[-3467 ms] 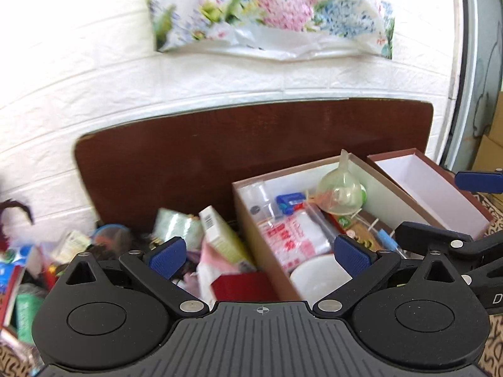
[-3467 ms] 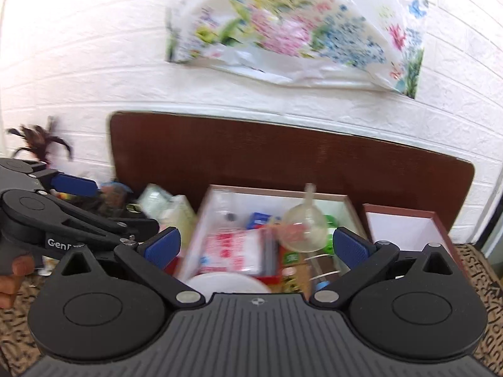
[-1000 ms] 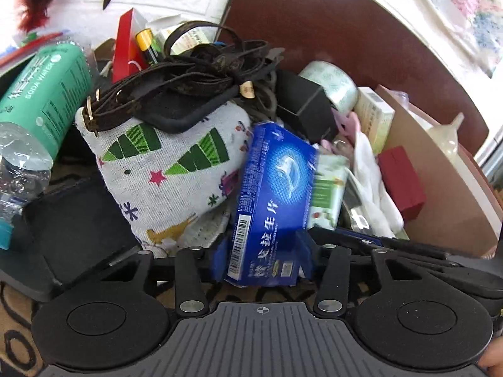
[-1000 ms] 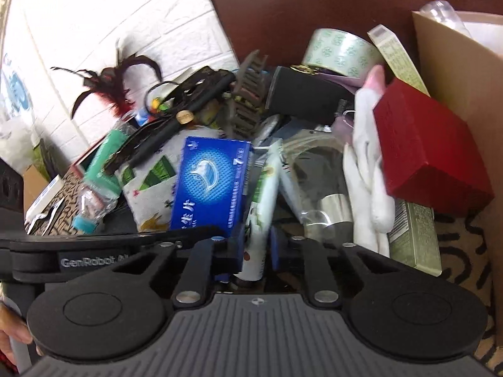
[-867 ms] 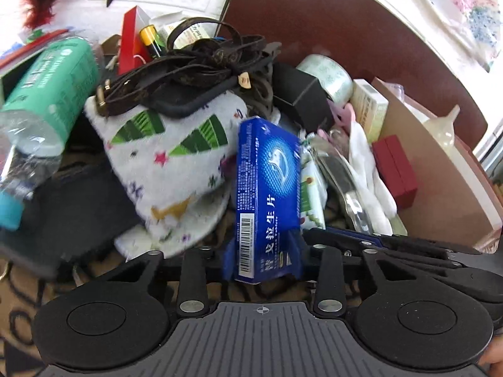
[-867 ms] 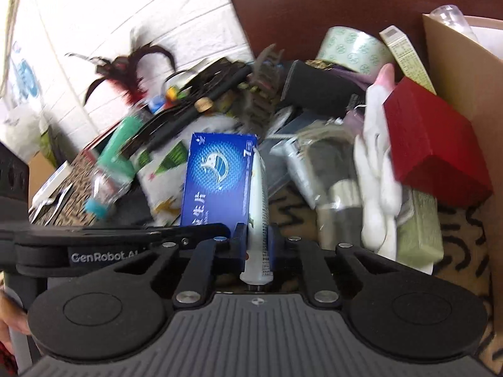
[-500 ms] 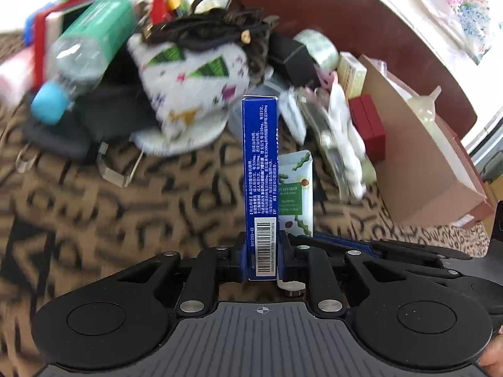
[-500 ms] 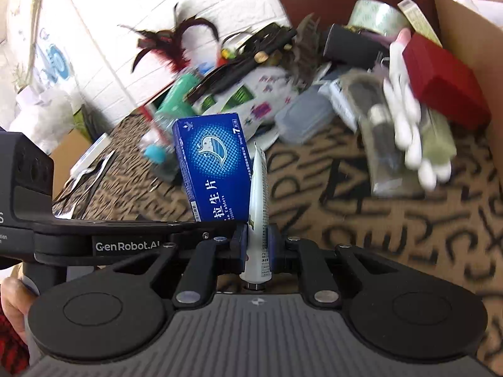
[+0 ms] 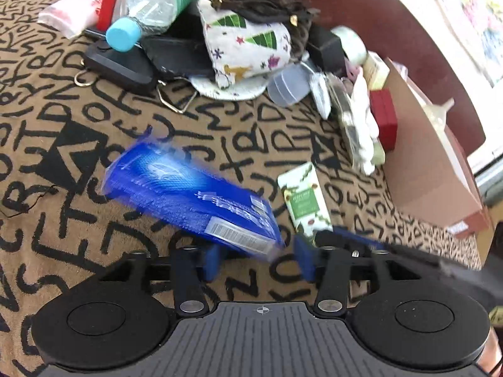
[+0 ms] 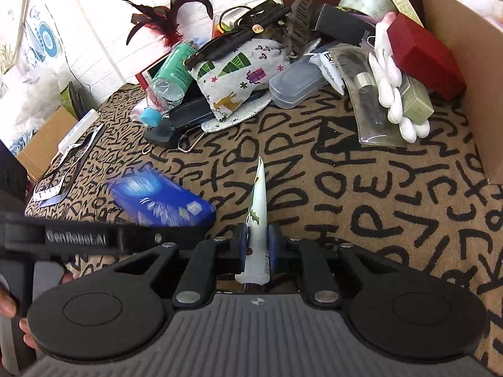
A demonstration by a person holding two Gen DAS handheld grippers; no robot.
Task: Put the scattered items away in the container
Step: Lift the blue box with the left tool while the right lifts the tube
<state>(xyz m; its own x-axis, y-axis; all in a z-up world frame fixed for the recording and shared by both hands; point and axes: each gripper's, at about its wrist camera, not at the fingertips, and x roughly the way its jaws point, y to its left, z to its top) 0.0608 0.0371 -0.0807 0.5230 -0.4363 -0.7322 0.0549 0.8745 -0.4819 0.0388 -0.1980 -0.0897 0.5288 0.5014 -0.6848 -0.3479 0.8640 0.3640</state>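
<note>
My left gripper (image 9: 256, 264) is open. The blue medicine box (image 9: 191, 202) is blurred, tipped flat just in front of its left finger, free of the pads; it also shows in the right wrist view (image 10: 160, 202). My right gripper (image 10: 256, 245) is shut on a white and green tube (image 10: 257, 220), also seen in the left wrist view (image 9: 303, 201), held above the patterned cloth (image 10: 361, 194). The cardboard container (image 9: 427, 154) stands at the right, its wall in the right wrist view (image 10: 465, 62).
A pile lies at the back: a green water bottle (image 10: 169, 72), a Christmas-print pouch (image 10: 239, 72), a clear case (image 10: 295, 84), a red box (image 10: 424, 53), white gloves (image 10: 389, 81), tape roll (image 10: 364, 0), black straps and a dark feather (image 10: 163, 22).
My left gripper has opened and the blue box has dropped out of it, tipping over to the left. Both grippers pulled back from the pile. The right gripper still holds the tube.
</note>
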